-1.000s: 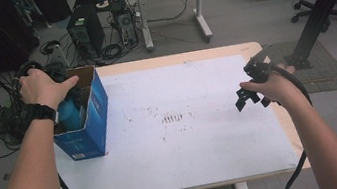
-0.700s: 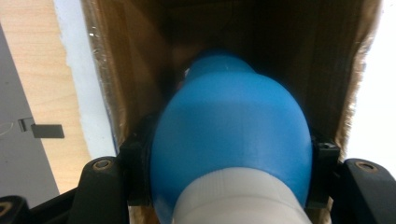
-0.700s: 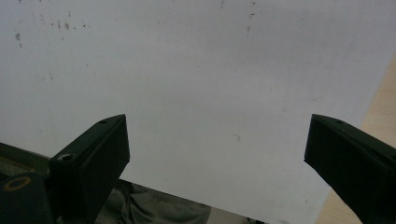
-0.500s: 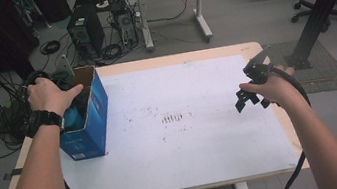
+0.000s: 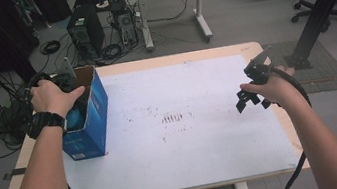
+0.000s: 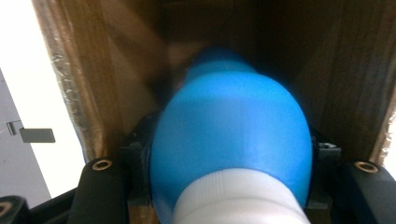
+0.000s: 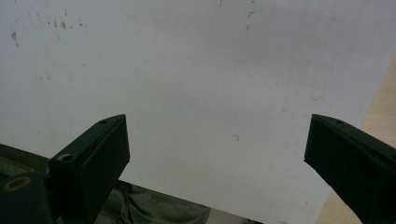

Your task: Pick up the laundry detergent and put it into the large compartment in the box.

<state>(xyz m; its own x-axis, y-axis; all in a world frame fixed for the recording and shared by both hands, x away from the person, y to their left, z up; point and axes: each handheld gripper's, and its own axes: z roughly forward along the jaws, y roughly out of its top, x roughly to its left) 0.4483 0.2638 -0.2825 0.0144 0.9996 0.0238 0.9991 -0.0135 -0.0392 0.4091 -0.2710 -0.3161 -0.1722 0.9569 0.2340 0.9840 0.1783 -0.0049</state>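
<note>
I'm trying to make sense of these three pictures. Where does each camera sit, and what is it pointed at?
High view: above the person's side, looking down on the table; both forearms show.
Left gripper view: on the left gripper, looking into the blue box; its fingers clamp a blue and white object.
Right gripper view: on the right gripper, looking at the white tabletop; fingers apart.
Shared: the box's brown inside, high and left views.
</note>
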